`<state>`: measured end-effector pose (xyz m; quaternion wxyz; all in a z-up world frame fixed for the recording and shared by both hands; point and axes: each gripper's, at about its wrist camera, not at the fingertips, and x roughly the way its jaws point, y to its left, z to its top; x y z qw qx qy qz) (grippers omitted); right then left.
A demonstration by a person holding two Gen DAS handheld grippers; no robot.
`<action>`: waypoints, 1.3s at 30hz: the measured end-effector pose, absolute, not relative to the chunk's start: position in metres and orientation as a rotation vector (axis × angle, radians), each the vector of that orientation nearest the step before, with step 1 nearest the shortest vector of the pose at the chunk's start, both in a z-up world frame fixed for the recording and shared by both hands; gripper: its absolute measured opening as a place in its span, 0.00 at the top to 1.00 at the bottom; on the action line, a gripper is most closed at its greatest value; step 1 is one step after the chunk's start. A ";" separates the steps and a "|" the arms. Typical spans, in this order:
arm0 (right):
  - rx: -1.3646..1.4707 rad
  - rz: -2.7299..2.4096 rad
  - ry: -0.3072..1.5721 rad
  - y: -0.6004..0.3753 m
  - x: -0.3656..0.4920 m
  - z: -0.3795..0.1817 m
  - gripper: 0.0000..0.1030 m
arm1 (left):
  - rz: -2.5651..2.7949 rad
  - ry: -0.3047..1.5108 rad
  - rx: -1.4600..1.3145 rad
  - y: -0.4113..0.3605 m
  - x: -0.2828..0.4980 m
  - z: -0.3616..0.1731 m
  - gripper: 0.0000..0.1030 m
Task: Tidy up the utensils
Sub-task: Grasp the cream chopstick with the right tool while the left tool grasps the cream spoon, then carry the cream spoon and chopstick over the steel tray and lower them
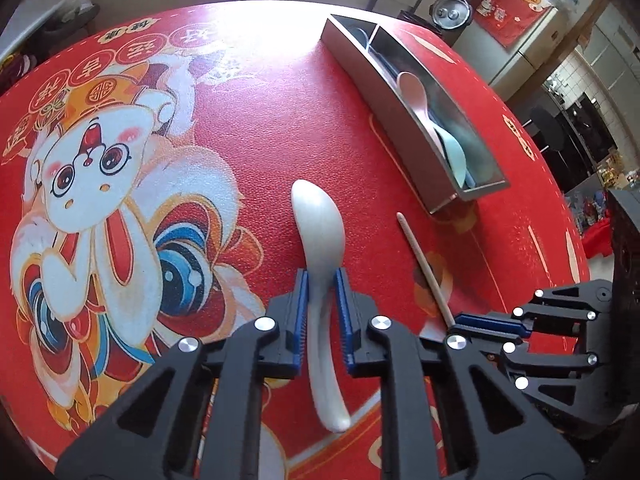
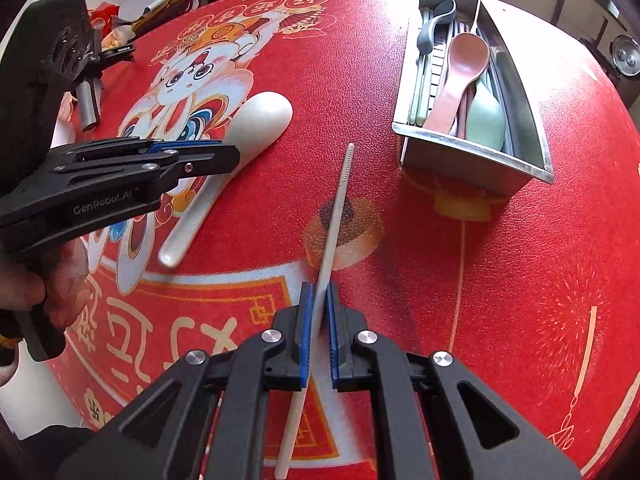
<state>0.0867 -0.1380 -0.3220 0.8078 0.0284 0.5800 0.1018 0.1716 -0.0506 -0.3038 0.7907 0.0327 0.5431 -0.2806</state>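
A white spoon (image 1: 320, 240) is clamped at its handle between the pads of the left gripper (image 1: 322, 280), bowl resting on the red table (image 1: 260, 120). A white chopstick (image 2: 336, 208) is pinched mid-shaft by the right gripper (image 2: 318, 296), tip pointing toward the metal tray (image 2: 472, 148). The tray is seen near the table's far right edge, holding a pink spoon (image 2: 460, 76) and a green spoon (image 2: 486, 116) among other utensils.

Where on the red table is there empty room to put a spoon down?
Free: the bunny picture on the red mat, left of the white spoon, and the bare red patch between the chopstick and the metal box. Crowded: inside the box, where the pink spoon lies among other utensils.
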 end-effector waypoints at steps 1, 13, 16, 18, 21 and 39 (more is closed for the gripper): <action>0.064 0.218 1.240 -0.138 0.087 -0.322 0.93 | -0.615 1.165 0.089 -0.053 0.168 -0.303 0.86; 0.079 0.219 1.232 -0.140 0.086 -0.323 0.93 | -0.663 1.192 0.203 -0.052 0.118 -0.313 0.89; 0.055 0.203 1.252 -0.138 0.085 -0.321 0.93 | -0.621 1.195 0.216 -0.045 0.113 -0.312 0.89; 0.036 0.195 1.273 -0.135 0.081 -0.320 0.93 | -0.584 1.196 0.213 -0.038 0.109 -0.312 0.89; 0.030 0.190 1.306 -0.136 0.074 -0.321 0.93 | -0.540 1.207 0.164 -0.023 0.103 -0.313 0.89; -0.048 0.156 1.370 -0.132 0.050 -0.324 0.94 | -0.452 1.198 -0.053 0.008 0.083 -0.315 0.89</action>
